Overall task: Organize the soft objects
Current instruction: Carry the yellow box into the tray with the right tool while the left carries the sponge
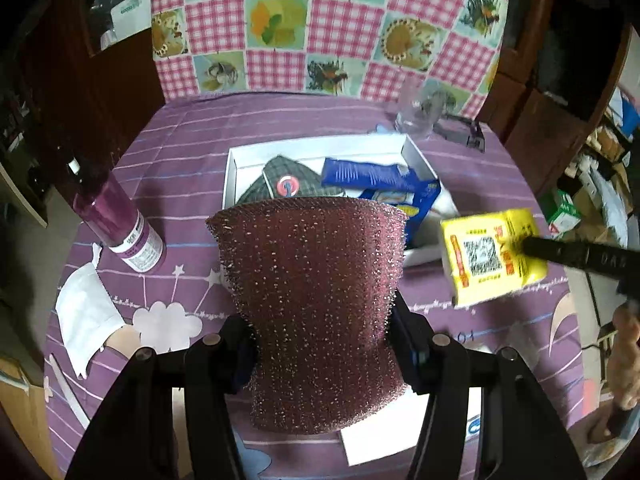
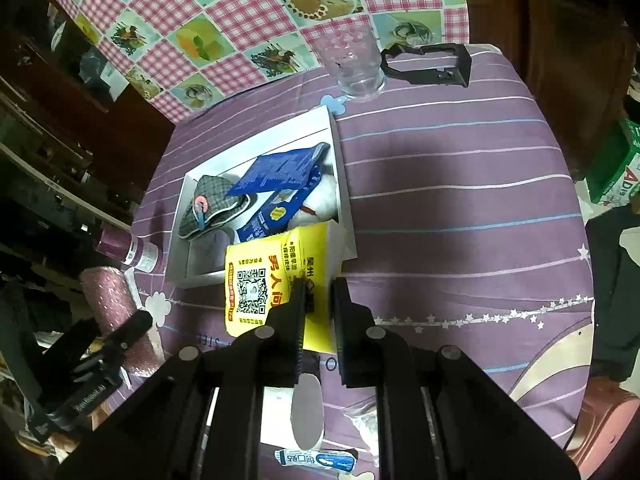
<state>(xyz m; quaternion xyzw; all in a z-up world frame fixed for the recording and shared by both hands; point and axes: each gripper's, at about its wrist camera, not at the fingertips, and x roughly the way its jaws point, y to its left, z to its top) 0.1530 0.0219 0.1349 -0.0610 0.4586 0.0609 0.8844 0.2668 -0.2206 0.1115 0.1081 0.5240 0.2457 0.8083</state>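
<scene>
My left gripper (image 1: 320,320) is shut on a maroon glittery sponge (image 1: 312,280), pinched at its waist and held up above the purple tablecloth. In the right wrist view that sponge (image 2: 112,308) shows at the lower left. My right gripper (image 2: 320,300) is shut on a yellow tissue pack (image 2: 260,280), which hangs over the near corner of a white box (image 2: 178,232). From the left wrist view the pack (image 1: 492,256) is at the right. The white box (image 1: 320,144) holds a plaid cloth item (image 1: 280,184), blue packets (image 1: 368,174) and something white and fluffy (image 2: 324,196).
A purple bottle (image 1: 124,224) lies left of the box. A clear glass (image 2: 356,64) and a black plastic part (image 2: 432,64) stand at the table's far edge. White paper (image 1: 84,312) lies at the near left, a white card (image 1: 380,432) under my left gripper. Dark cabinets flank the table.
</scene>
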